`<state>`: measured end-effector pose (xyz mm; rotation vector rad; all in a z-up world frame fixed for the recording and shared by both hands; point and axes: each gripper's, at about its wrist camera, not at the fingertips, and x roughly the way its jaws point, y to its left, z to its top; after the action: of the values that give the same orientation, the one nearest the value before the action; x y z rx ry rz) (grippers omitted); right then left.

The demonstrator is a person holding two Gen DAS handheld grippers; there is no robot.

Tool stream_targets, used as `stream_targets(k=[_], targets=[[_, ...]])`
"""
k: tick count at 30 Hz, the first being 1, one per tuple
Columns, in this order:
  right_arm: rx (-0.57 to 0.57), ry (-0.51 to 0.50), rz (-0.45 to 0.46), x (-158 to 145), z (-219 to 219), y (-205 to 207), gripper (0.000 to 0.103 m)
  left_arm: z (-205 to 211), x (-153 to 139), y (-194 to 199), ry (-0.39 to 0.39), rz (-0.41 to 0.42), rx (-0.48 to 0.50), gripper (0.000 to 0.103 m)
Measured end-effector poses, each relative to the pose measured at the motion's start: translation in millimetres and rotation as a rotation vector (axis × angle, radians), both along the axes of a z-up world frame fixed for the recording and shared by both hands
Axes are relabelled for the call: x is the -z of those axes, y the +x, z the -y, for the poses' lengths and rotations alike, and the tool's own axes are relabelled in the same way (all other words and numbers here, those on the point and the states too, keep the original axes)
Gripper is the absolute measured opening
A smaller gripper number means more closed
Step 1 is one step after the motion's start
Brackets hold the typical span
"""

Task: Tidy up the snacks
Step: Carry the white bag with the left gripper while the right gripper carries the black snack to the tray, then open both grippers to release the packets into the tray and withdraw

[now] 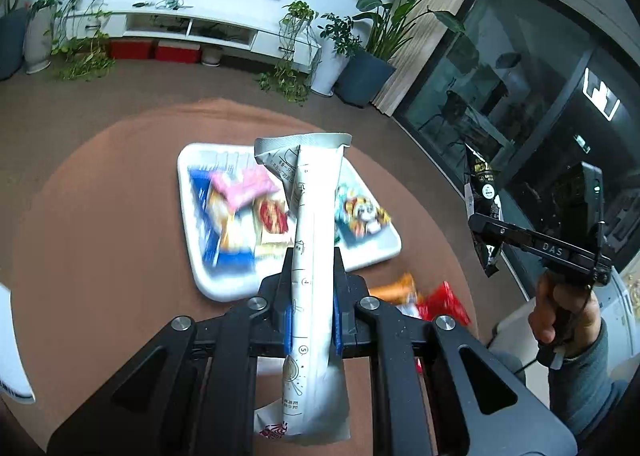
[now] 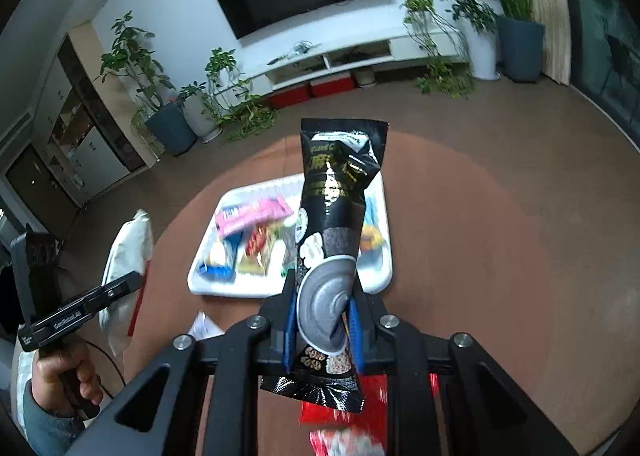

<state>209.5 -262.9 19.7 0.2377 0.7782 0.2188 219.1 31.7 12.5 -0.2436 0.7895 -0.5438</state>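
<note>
Fingers of the left gripper [image 1: 313, 268] pinch a white packet [image 1: 316, 216]; the right gripper [image 2: 322, 292] clamps a black packet [image 2: 336, 200], hiding part of the blurred tray [image 1: 224, 288].

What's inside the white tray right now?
The white tray holds several blurred snack packets: a pink one, blue ones, a red-and-yellow one, a colourful one at its right. The held white packet and black packet cover the tray's middle.

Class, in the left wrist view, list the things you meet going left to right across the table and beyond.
White tray → white packet in the left gripper → red packet → black packet in the right gripper.
</note>
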Motion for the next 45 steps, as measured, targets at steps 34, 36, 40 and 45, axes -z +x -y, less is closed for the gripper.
stream_targets(k=[34, 36, 40, 45], targets=[[-0.151, -0.139, -0.298, 101.8, -69.4, 159.2, 0.024, 78.7, 94.0, 168.0, 0.152, -0.128, -0.065, 0.012], [-0.152, -0.139, -0.297, 103.0, -69.5, 158.8, 0.025, 80.4, 94.2, 164.0, 0.163, -0.128, -0.066, 0.013], [-0.149, -0.145, -0.294, 102.8, -68.5, 159.5, 0.026, 82.7, 98.0, 164.8, 0.176, -0.138, -0.067, 0.015], [-0.145, -0.130, -0.298, 102.5, -65.3, 157.2, 0.034, 84.0, 94.7, 161.9, 0.193, -0.136, -0.083, 0.023]])
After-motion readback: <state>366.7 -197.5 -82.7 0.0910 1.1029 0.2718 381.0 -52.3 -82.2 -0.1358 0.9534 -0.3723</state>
